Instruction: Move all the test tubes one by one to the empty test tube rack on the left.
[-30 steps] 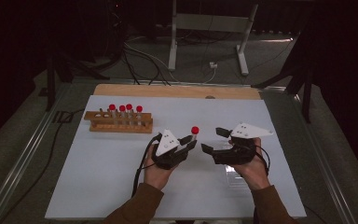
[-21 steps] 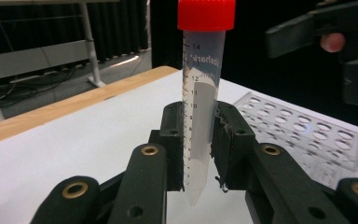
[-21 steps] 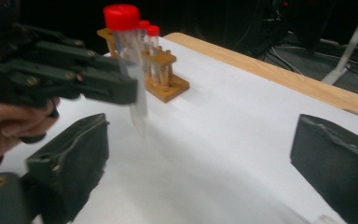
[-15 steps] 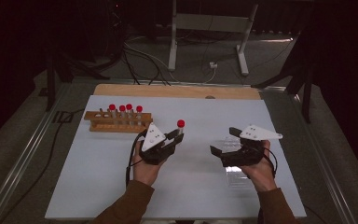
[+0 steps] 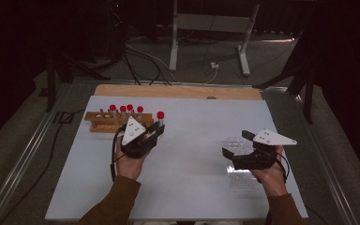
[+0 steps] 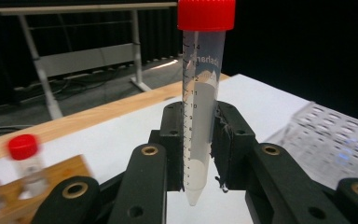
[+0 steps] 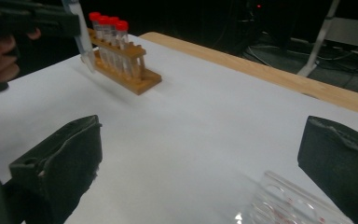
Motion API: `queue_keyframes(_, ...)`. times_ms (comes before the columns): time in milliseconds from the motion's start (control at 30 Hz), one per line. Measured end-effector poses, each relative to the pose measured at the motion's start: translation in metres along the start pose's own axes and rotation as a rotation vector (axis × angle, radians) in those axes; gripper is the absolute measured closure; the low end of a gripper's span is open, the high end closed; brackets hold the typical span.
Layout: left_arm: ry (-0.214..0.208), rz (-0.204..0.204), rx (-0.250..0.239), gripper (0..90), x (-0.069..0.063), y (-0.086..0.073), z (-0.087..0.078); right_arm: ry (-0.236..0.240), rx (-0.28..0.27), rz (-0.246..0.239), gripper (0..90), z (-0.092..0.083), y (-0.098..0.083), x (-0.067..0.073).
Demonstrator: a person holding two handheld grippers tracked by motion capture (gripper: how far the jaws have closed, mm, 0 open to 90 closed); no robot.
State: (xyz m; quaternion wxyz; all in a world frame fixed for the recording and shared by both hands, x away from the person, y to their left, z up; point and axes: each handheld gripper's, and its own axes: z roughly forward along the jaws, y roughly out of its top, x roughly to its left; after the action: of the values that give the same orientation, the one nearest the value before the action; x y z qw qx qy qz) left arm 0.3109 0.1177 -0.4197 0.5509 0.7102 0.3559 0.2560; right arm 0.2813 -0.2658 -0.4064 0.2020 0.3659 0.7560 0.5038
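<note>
From the high view, your left gripper (image 5: pixel 155 130) has the red-capped tube (image 5: pixel 160 118) clamped between its jaws, with the cap standing up beyond the jaw tips. It sits just to the right of the wooden rack (image 5: pixel 104 122), which holds four more red-capped tubes in a row. Your left forearm comes in from the bottom edge and angles up toward the rack, the hand wrapped around the gripper body under its grey three-cornered plate. Your right gripper (image 5: pixel 234 144) is well apart from the tube, over toward the right side of the white table (image 5: pixel 192 178), beside a clear plastic tray (image 5: pixel 241 176). Its jaws point left and stand spread wide with nothing between them.

In the left gripper view, the tube (image 6: pixel 200 107) stands upright between your two black pads (image 6: pixel 226 140), which press on its lower half. Its pointed tip hangs below the pads and its red cap rises well above them. A corner of the rack (image 6: pixel 32 182) lies at lower left and the clear tray (image 6: pixel 331 140) at right.

In the right gripper view, your jaws have just been opening and stand far apart, empty, over bare table. The rack (image 7: pixel 121 65) is far ahead at upper left, with your left gripper (image 7: pixel 32 21) holding the tube (image 7: pixel 81 39) just beside it.
</note>
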Motion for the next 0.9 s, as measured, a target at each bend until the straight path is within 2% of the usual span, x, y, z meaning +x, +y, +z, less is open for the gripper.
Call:
queue_keyframes(267,0.077,0.000,-0.008,76.1,0.028,0.004,-0.017,-0.024,-0.014,0.021,0.0,-0.011,-0.008,-0.010)
queue_keyframes(567,0.188,-0.005,-0.011,76.0,0.071,0.004,-0.041,-0.050,-0.021,0.043,0.0,-0.020,-0.018,-0.016)
queue_keyframes(767,0.270,-0.032,-0.002,76.0,0.099,-0.002,-0.049,-0.056,-0.033,0.057,0.0,-0.026,-0.023,-0.019)
queue_keyframes(900,0.323,-0.062,0.000,76.0,0.114,-0.005,-0.049,-0.059,-0.041,0.065,0.0,-0.028,-0.025,-0.022)
